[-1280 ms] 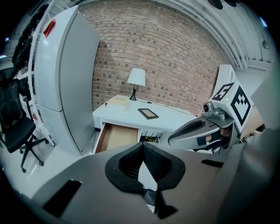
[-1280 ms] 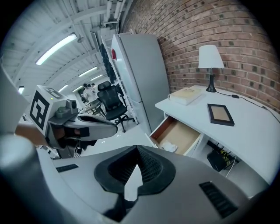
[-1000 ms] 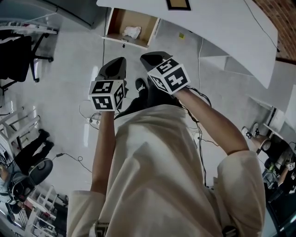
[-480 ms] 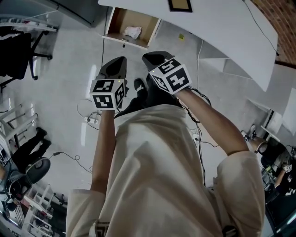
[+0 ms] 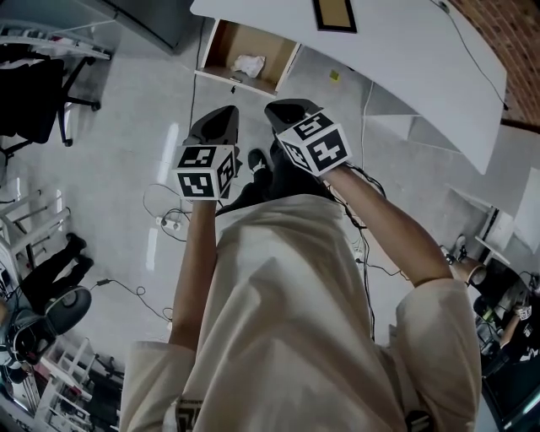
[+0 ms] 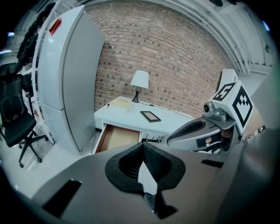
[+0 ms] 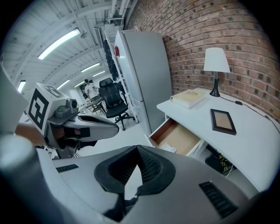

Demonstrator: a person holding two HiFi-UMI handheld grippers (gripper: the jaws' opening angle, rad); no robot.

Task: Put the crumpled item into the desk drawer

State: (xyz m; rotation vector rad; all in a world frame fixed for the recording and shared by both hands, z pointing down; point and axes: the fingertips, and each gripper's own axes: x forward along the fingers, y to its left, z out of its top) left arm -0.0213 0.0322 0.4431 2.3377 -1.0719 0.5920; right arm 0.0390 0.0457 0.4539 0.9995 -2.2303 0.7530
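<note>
While the desk drawer (image 5: 226, 40) stands open, crumpled white item (image 5: 248, 64) inside.

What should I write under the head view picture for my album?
Crumpled item lies in the open drawer; left gripper and right gripper hang shut and empty before the desk.

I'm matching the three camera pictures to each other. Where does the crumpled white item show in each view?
Head view: the crumpled white item lies at the top, inside the open drawer.
Left gripper view: not visible; the drawer shows left of centre.
Right gripper view: just right of centre, in the drawer.
Shared landmark: the picture frame on the desk.
</note>
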